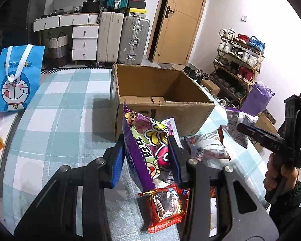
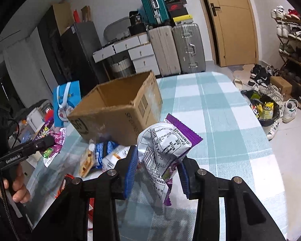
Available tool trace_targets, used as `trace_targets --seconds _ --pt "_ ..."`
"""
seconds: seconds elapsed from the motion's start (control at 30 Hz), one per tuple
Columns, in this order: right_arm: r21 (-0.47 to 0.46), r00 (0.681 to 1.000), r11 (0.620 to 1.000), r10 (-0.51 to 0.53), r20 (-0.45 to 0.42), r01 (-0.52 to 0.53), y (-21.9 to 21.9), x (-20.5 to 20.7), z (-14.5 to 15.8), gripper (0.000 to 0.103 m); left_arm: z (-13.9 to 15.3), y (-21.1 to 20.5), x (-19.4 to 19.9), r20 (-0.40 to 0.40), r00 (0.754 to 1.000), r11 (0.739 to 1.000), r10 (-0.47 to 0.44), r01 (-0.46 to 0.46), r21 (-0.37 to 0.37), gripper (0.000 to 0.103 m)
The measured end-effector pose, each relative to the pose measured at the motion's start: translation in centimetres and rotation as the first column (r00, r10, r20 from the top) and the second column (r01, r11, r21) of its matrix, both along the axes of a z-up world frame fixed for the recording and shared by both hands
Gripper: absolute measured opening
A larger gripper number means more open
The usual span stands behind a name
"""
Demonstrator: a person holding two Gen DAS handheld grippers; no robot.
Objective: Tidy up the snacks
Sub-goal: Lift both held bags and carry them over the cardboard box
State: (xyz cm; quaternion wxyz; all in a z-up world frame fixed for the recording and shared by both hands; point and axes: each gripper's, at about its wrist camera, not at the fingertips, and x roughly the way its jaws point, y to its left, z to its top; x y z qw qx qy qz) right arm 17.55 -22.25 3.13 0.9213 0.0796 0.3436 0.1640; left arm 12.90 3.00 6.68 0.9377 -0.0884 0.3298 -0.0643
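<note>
Two claws in view, each gripping one snack packet above the checked worktop (image 1: 56, 108).

Left claw (image 1: 148, 156): holding a purple cartoon packet (image 1: 146, 146) between its blue pads, packet standing roughly upright and tilting slightly, top corner reaching up in front of the near wall of the cardboard box (image 1: 162, 100). Lying just below the claw on the worktop: a red wrapped snack (image 1: 164, 206). Lying to the right of it, near the box corner: a white-and-brown packet (image 1: 208, 144).

Right claw (image 2: 157, 170): clamping a crumpled white-and-purple packet (image 2: 164, 146), printed back side (barcode and text) facing the camera, lifted off the worktop and hanging to the right of the box (image 2: 120, 108). Also showing in the left wrist view as a dark tool (image 1: 256, 134) carrying the same packet (image 1: 236, 124) beside the box's right corner.

Box standing open on the worktop, flaps up; interior showing bare cardboard where visible (far part hidden by the walls).

More snacks lying loose in front of the box in the right wrist view, among them a blue packet (image 2: 104, 150). Blue cartoon bag (image 1: 16, 76) standing at the worktop's left edge.
</note>
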Motion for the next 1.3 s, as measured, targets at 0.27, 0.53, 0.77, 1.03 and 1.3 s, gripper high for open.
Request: trace_targets --seconds 0.27,0.53,0.77,1.03,1.3 --pt "0.009 0.999 1.000 0.018 0.035 -0.019 0.3 0.5 2.3 0.038 1.8 -0.1 0.6 0.020 1.000 1.000 0.013 -0.013 0.007 0.037" --pt "0.026 0.997 0.998 0.062 0.049 -0.063 1.7 1.5 4.2 0.038 4.3 0.1 1.7 0.048 0.998 0.999 0.031 -0.032 0.016 0.037" --pt "0.037 0.994 0.995 0.093 0.062 -0.096 2.7 2.6 5.7 0.038 5.3 0.0 2.8 0.054 0.998 0.999 0.035 -0.036 0.019 0.037" --pt "0.029 0.991 0.992 0.119 0.066 -0.121 3.9 3.9 6.5 0.038 5.8 0.2 3.7 0.056 0.997 0.999 0.045 -0.046 0.022 0.037" --pt "0.022 0.987 0.988 0.151 0.063 -0.152 5.4 5.3 6.5 0.038 6.3 -0.3 5.4 0.067 0.997 0.998 0.036 -0.039 0.051 0.037"
